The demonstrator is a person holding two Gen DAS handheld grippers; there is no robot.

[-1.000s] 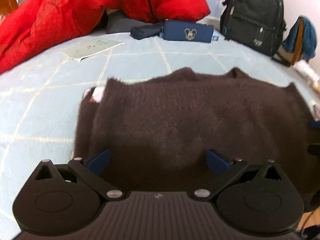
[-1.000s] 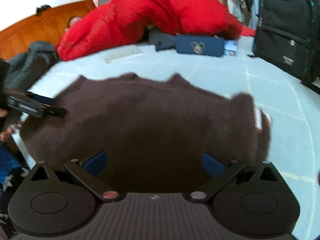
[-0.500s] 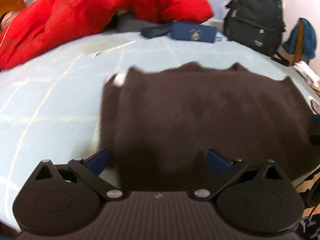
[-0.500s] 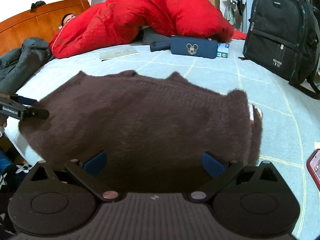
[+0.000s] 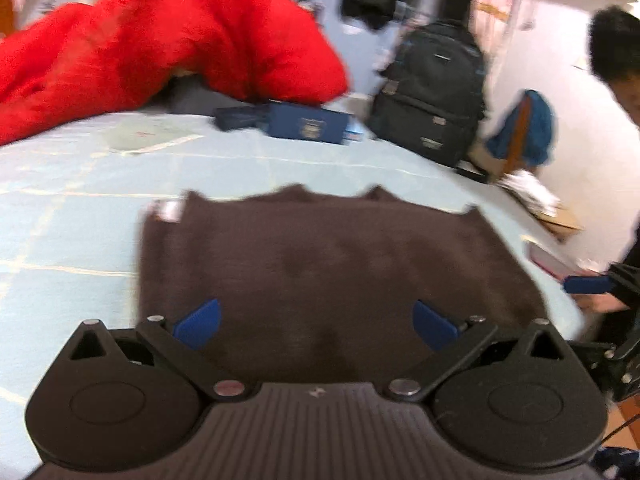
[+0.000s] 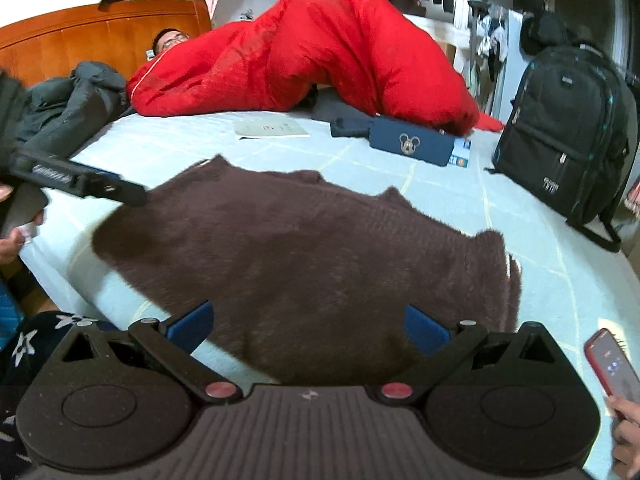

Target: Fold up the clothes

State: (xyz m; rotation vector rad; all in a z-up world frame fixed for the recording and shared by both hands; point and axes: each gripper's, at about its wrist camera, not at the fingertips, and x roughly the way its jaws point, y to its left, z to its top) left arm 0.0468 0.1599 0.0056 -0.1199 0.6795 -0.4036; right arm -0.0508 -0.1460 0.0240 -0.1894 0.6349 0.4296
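Blue, wedge-shaped fingers [image 5: 198, 323] of the left gripper [image 5: 316, 324] stand spread wide, nothing between them, over the near edge of a fuzzy dark-brown sweater [image 5: 320, 264]. The right gripper [image 6: 307, 327] likewise has its fingers [image 6: 426, 330] parted and empty above the same knit. The sweater lies folded flat on a pale blue bed [image 6: 540, 264] with thin light grid lines, its near hem hidden behind both black ribbed gripper bodies. A white tag [image 5: 168, 210] peeks at one folded side, blurred. Bare sheet lies open all round it. Farther back sit a red puffy quilt [image 6: 320, 52], a navy pouch [image 6: 412, 146], a black backpack [image 6: 564, 128]; a red phone [image 6: 612, 362] is cut off at the frame's edge.
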